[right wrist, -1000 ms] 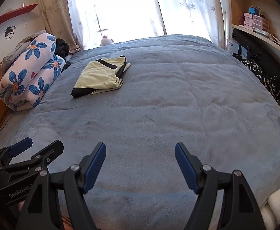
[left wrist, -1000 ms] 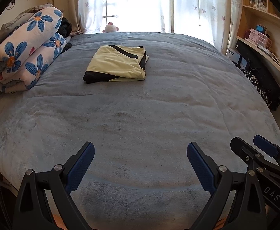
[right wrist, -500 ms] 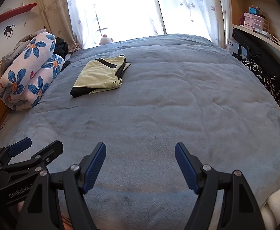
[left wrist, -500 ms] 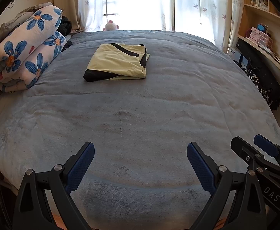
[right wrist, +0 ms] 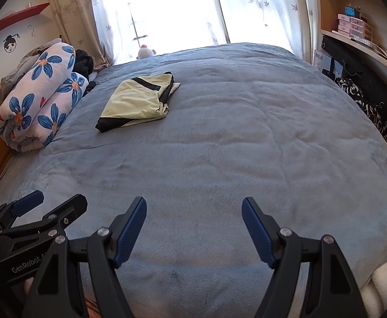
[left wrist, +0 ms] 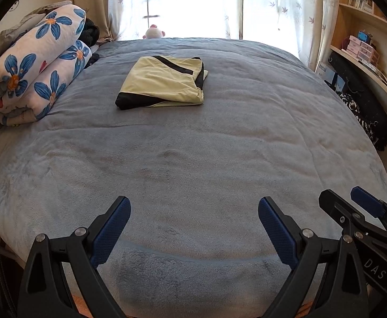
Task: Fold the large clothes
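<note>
A pale yellow garment with black trim (left wrist: pixel 164 83) (right wrist: pixel 137 103) lies folded into a flat rectangle on the far half of the grey-blue bed cover (left wrist: pixel 193 145) (right wrist: pixel 220 145). My left gripper (left wrist: pixel 193 209) hovers open over the near edge of the bed, nothing between its blue pads. My right gripper (right wrist: pixel 193 209) is likewise open and empty, right beside it. Each wrist view shows the other gripper at its side: the right one (left wrist: pixel 352 206) low on the right, the left one (right wrist: pixel 53 198) low on the left. Both are far from the garment.
A rolled quilt with blue flowers (left wrist: pixel 34 63) (right wrist: pixel 39 95) lies along the left edge by a wooden headboard. A small plush toy (left wrist: pixel 153 31) sits at the far end under the curtained window. Shelves and dark clothes (left wrist: pixel 363 100) line the right side.
</note>
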Available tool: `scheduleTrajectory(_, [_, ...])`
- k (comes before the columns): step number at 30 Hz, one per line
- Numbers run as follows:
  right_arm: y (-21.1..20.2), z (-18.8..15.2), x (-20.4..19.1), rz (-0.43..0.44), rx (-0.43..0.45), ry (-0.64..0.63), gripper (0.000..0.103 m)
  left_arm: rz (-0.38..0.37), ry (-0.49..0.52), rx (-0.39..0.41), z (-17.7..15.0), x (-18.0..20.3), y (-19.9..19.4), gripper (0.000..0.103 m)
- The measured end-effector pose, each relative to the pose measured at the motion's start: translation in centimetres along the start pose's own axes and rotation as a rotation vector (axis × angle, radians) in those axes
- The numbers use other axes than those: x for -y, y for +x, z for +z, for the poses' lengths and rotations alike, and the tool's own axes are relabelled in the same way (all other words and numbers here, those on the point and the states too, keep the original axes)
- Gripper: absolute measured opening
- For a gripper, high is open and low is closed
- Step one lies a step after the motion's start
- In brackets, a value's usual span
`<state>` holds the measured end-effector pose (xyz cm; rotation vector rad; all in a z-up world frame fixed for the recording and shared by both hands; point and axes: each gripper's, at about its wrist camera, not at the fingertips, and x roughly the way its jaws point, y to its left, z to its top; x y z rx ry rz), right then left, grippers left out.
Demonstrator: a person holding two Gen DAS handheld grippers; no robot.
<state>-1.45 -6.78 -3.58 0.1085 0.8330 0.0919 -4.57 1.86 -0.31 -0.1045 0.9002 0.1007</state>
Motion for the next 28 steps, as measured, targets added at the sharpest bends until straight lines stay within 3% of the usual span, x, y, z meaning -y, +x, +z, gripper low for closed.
scheduleTrajectory(28, [1.2,-0.1,-0.1,-0.008,-0.025,-0.003,0.075,0.005,0.005,-0.018,0.3,-0.7,0.9,0.096])
